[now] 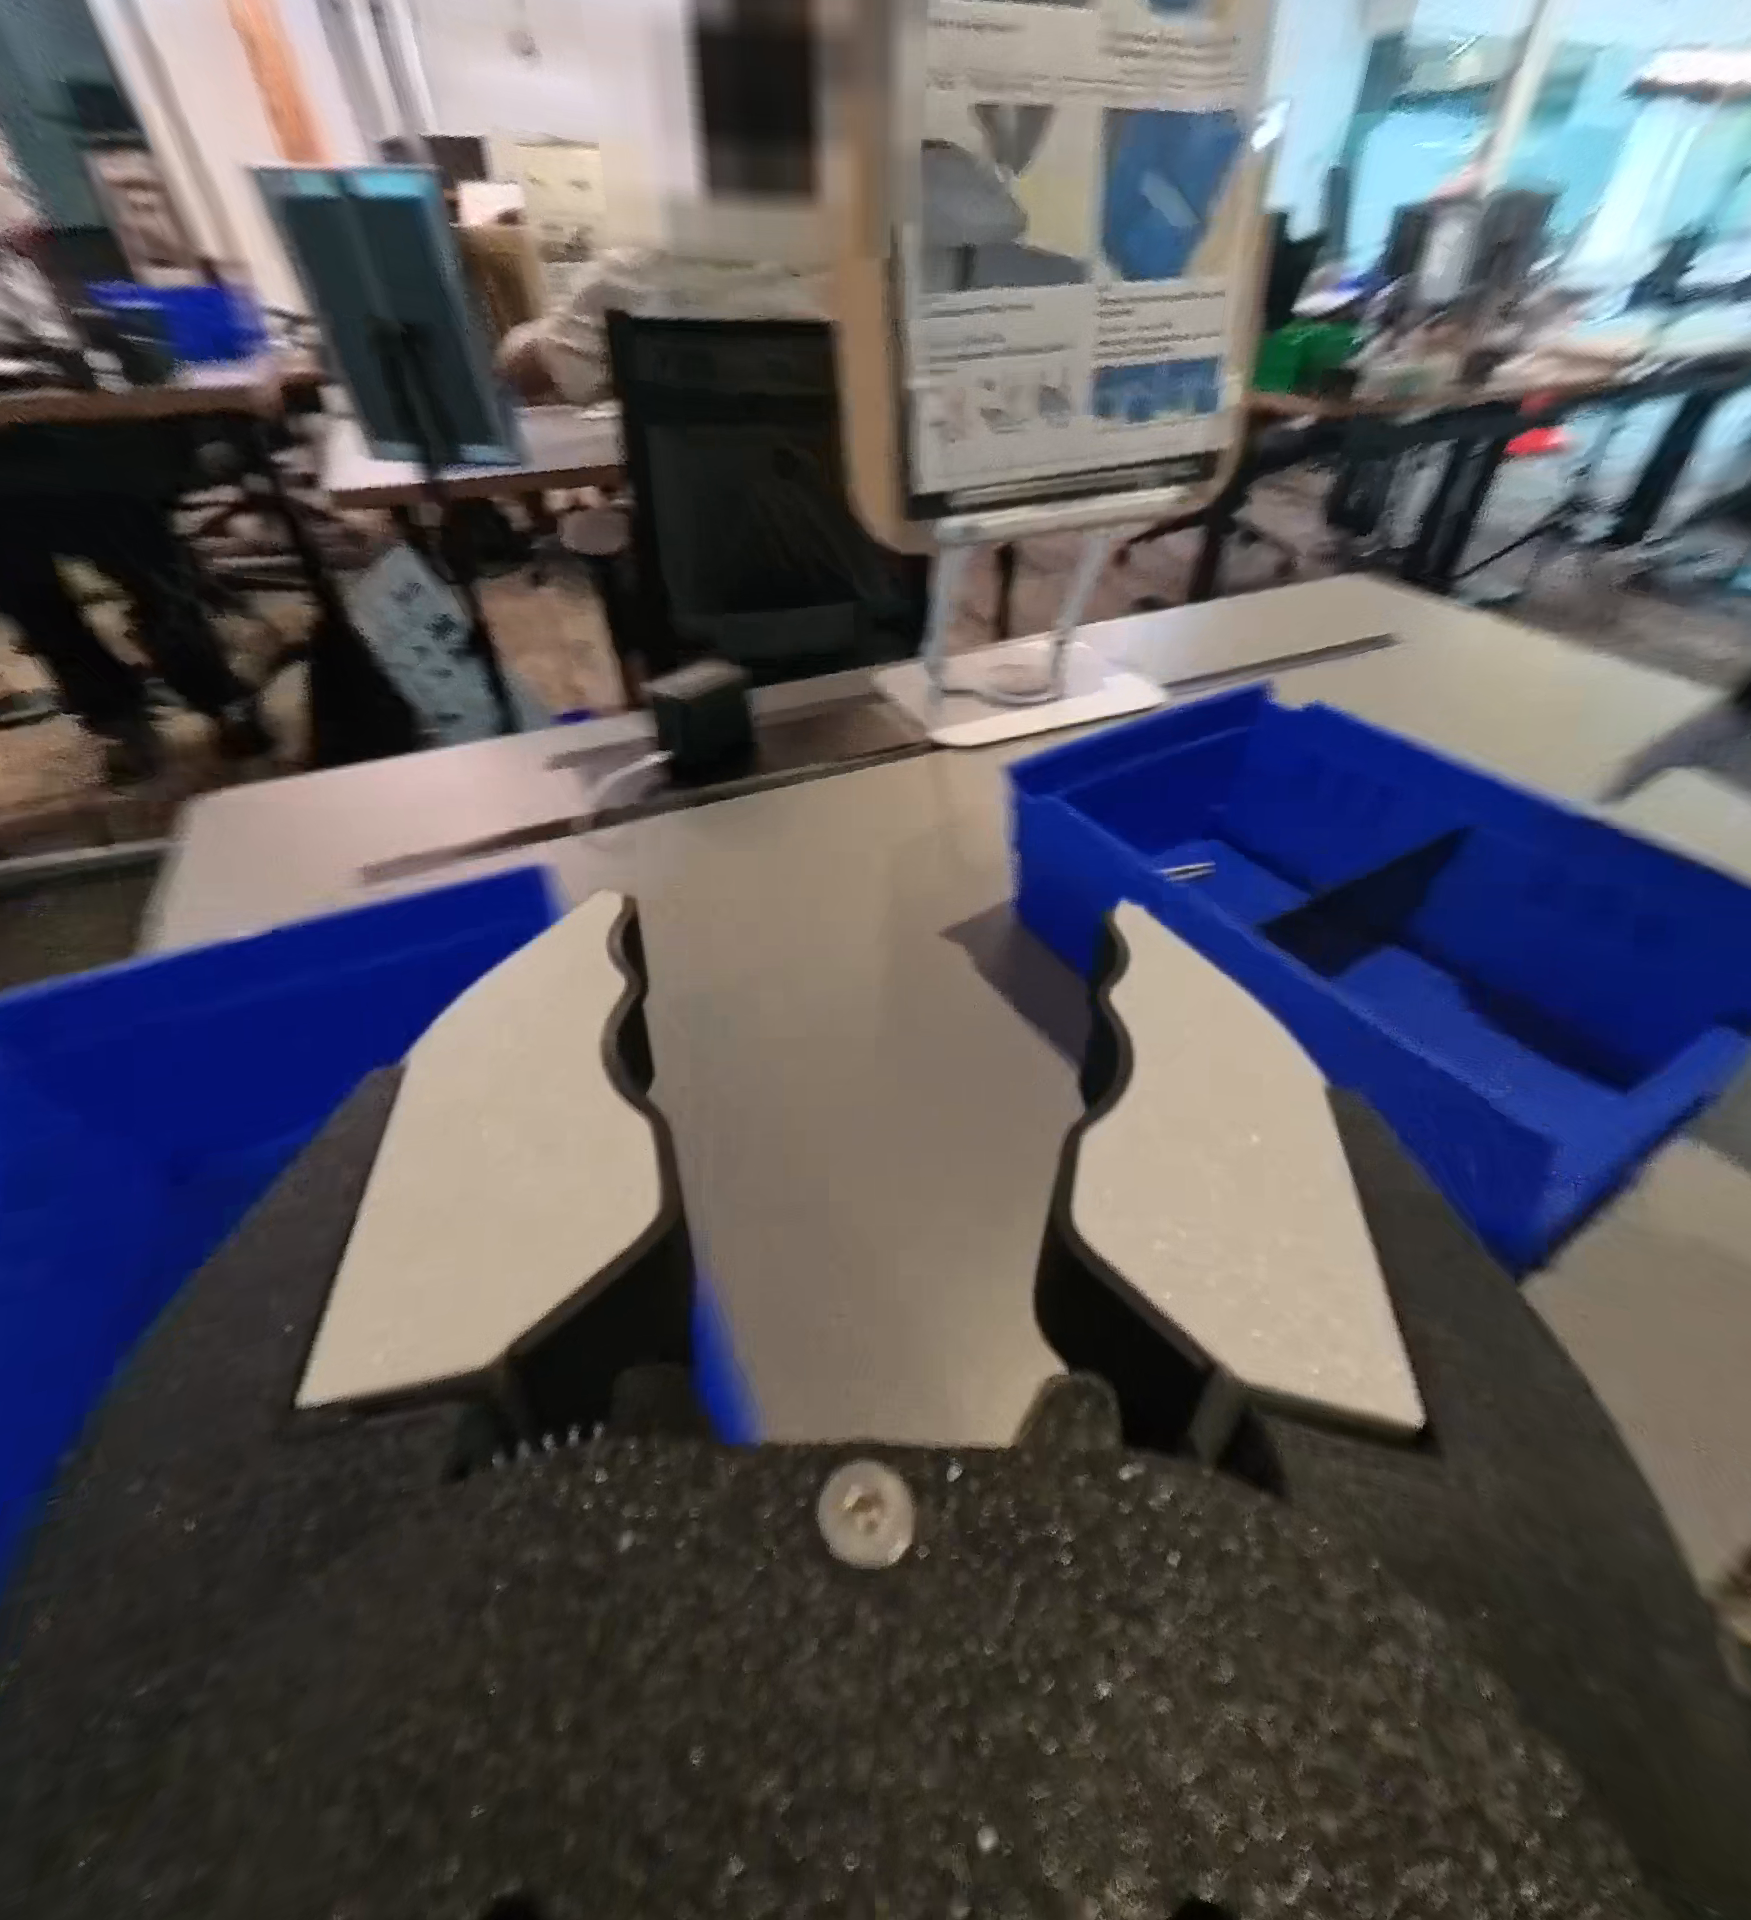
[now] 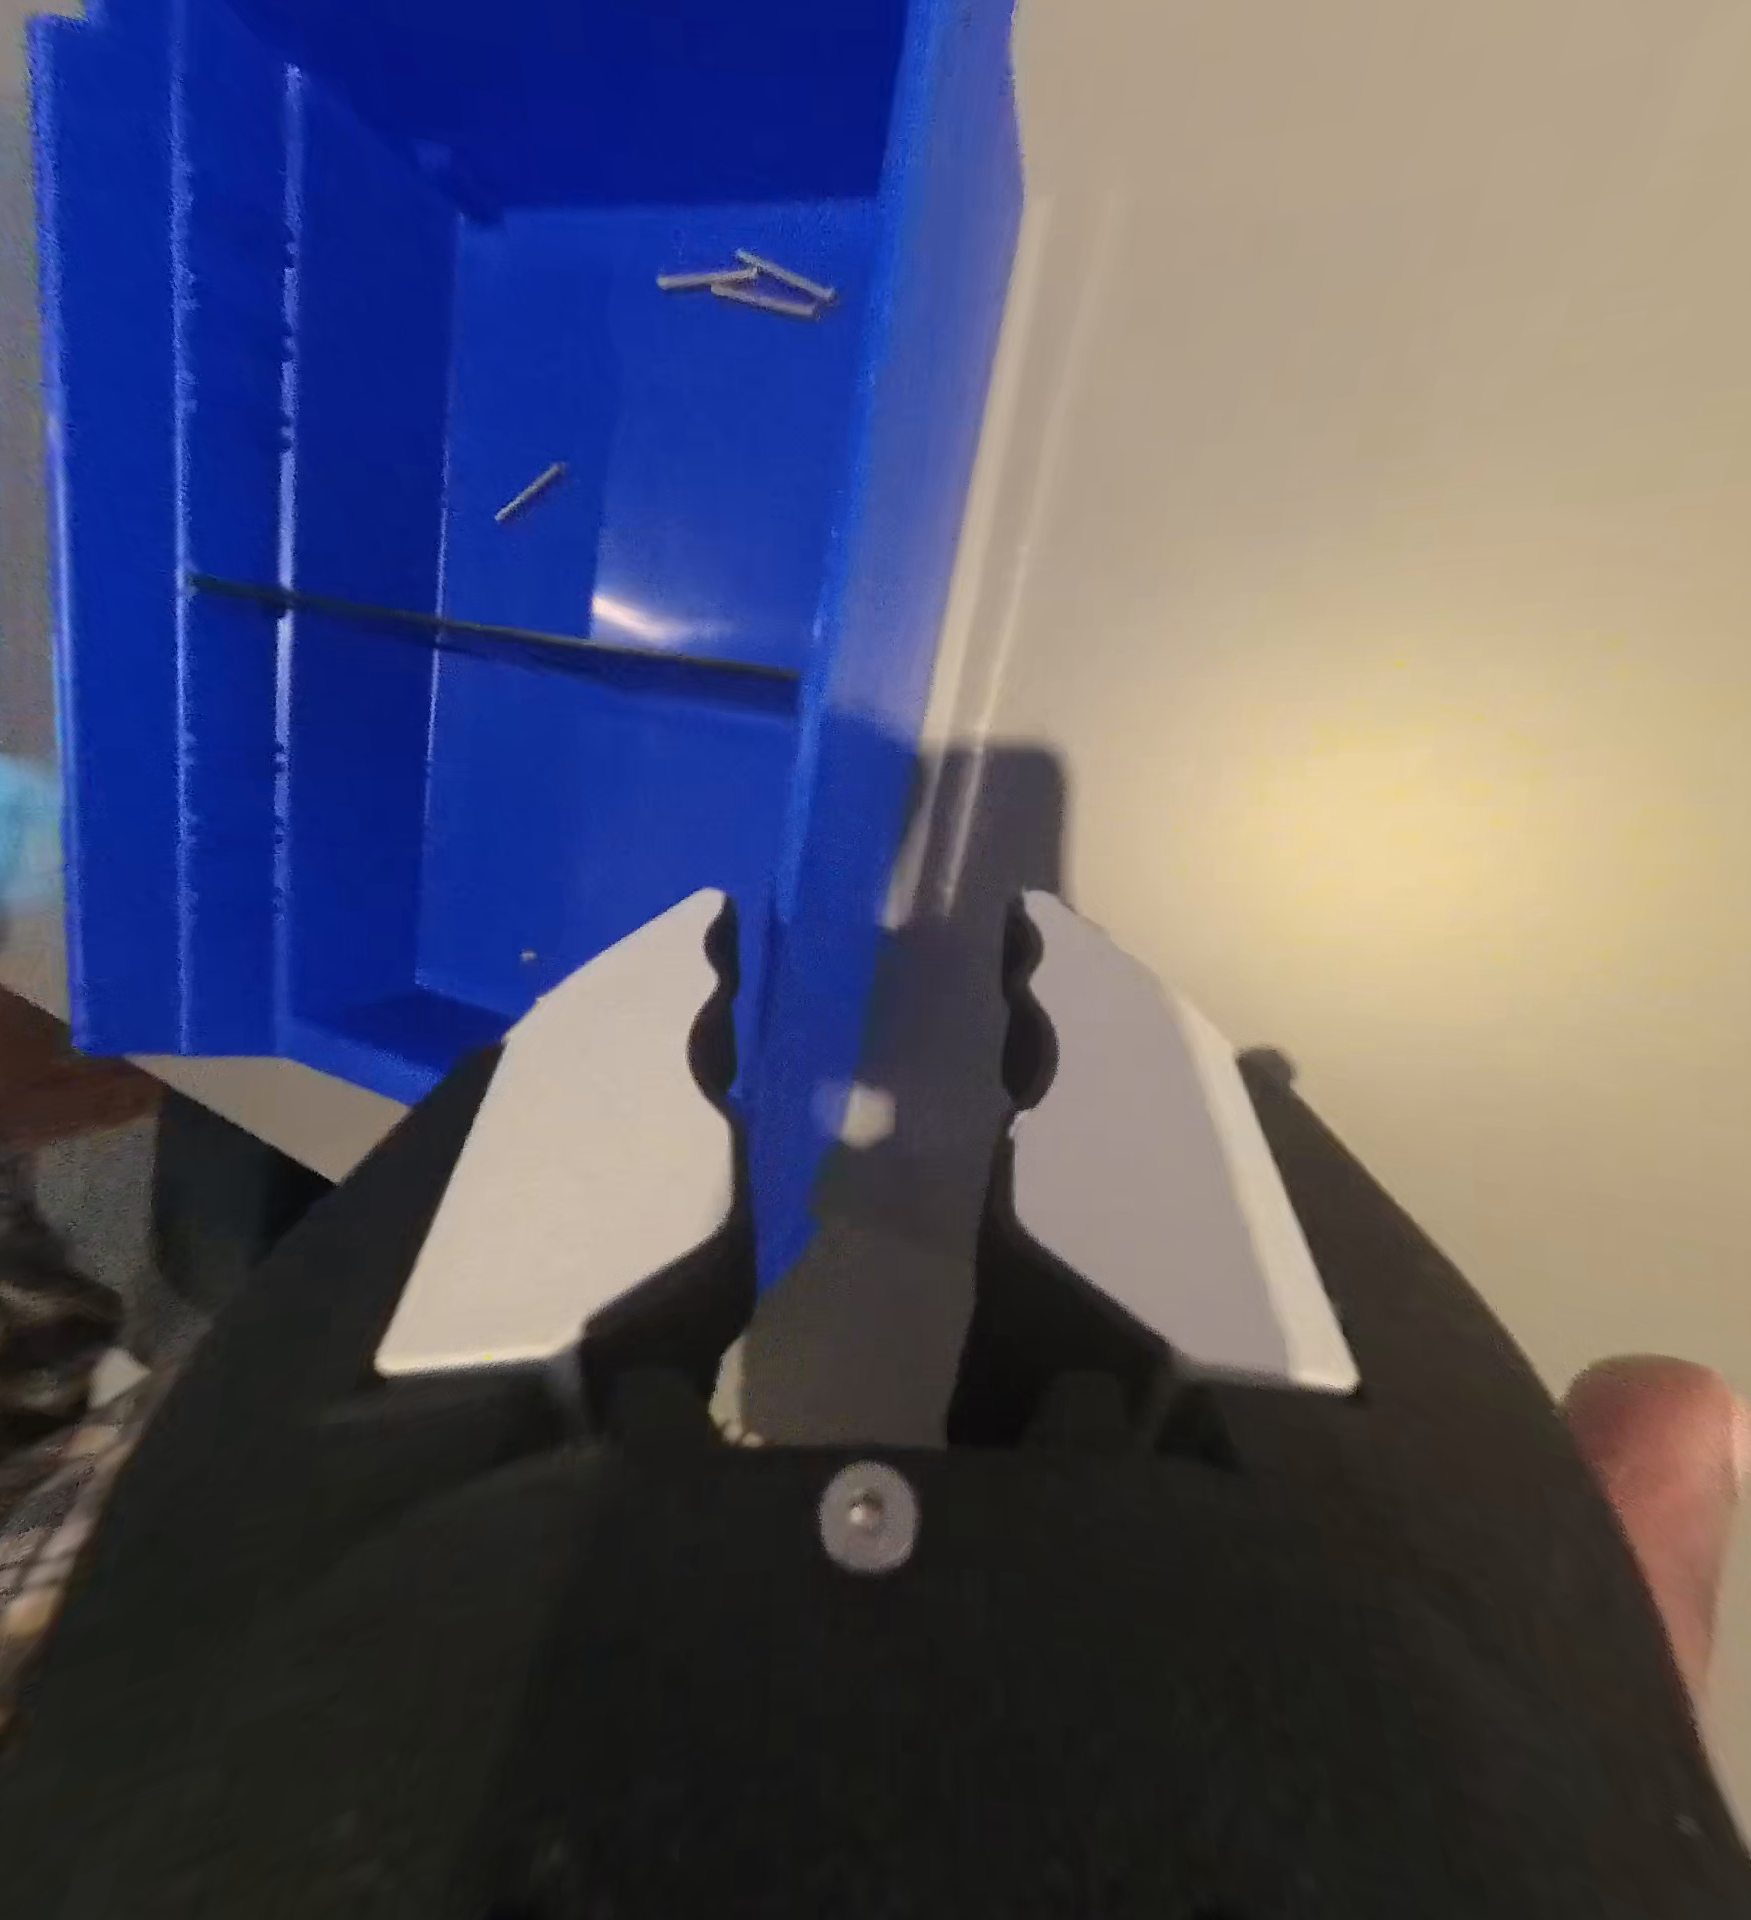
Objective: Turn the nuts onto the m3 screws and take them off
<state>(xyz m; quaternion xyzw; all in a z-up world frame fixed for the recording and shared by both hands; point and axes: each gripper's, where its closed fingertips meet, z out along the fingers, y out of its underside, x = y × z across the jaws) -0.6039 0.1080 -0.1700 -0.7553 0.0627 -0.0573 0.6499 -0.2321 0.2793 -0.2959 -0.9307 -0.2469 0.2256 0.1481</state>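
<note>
A: Two grippers, and we log both as empty. The left gripper (image 1: 871, 1049) hangs spread wide above the grey surface (image 1: 850, 987), nothing between its fingers. The right gripper (image 2: 876, 1039) is also parted, somewhat less, with only the near corner of the blue bin (image 2: 227, 623) showing through the gap.

B: Do we see the screws?

A: Yes. In the right wrist view a small cluster of screws (image 2: 746, 281) lies in the far compartment of that bin, and a single screw (image 2: 530, 491) lies apart from them, nearer the black divider (image 2: 497, 629). In the left wrist view the same bin sits to the right, with one thin metal piece on its floor.

B: And the nuts?

A: A tiny speck (image 2: 528, 956) rests in the near compartment; we cannot tell whether it is a nut. A second blue bin (image 1: 175, 1039) sits just left of the left gripper, but its inside is hidden from us. Both views are blurred.

B: Progress, then?

A: We judge nothing started, as far as these pictures show: no screw is held, and no nut is visibly threaded on any screw. Everything is left: pick a screw, pick a nut, turn it on, turn it off again.
</note>
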